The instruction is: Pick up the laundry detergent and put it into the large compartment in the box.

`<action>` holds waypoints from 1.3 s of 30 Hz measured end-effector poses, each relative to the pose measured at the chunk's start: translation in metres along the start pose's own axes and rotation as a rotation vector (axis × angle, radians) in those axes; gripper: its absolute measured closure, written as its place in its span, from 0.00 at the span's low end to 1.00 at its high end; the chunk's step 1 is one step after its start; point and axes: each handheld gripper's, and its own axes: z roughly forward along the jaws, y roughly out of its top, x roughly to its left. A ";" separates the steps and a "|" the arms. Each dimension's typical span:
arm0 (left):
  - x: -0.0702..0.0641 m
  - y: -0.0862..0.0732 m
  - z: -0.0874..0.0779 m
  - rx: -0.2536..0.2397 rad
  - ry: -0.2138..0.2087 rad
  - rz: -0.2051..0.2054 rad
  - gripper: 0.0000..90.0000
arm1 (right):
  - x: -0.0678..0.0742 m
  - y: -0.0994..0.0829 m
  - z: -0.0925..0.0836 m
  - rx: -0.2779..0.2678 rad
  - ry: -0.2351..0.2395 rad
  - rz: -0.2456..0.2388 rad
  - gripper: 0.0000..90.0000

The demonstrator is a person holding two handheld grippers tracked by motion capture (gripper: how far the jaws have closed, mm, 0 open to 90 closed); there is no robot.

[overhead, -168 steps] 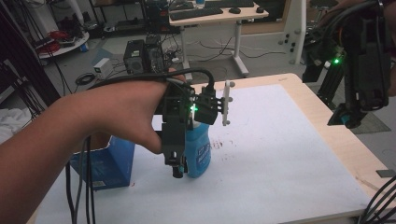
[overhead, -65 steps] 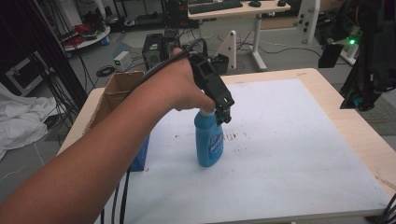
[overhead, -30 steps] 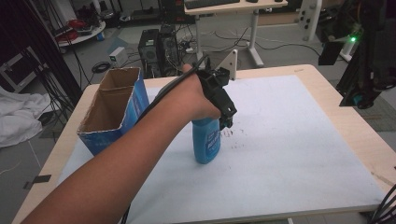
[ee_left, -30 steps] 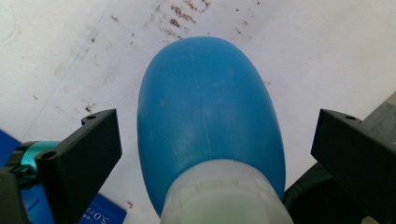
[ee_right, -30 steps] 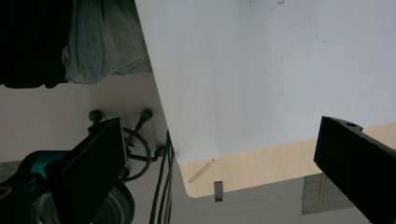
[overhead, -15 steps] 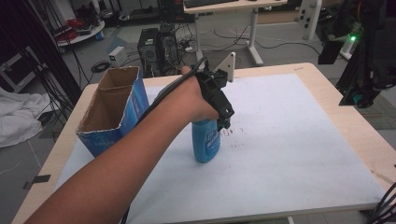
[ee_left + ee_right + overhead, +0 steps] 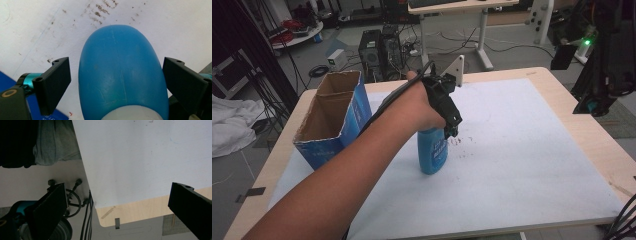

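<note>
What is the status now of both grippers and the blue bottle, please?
Left gripper straddles blue bottle, jaws just closing, pads not yet touching. Right gripper open, off the table edge. Bottle upright on white mat. Cardboard box stands apart.

Blue bottle (image 7: pixel 120 72), blue-sided box (image 7: pixel 343 125)

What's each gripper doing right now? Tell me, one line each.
Left gripper: open, fingers just been closing around the blue bottle, not pressing on it yet.
Right gripper: open, nothing between its fingers.
</note>
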 end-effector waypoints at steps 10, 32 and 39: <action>-0.001 0.001 0.001 0.008 -0.013 0.010 0.22 | -0.001 0.000 0.002 -0.001 0.004 -0.001 0.02; 0.000 -0.001 -0.001 0.021 -0.012 0.007 0.32 | 0.000 0.000 0.002 0.000 -0.001 -0.001 0.02; 0.000 0.001 -0.001 0.029 -0.005 0.013 0.34 | 0.000 -0.001 0.003 0.000 0.001 0.001 0.02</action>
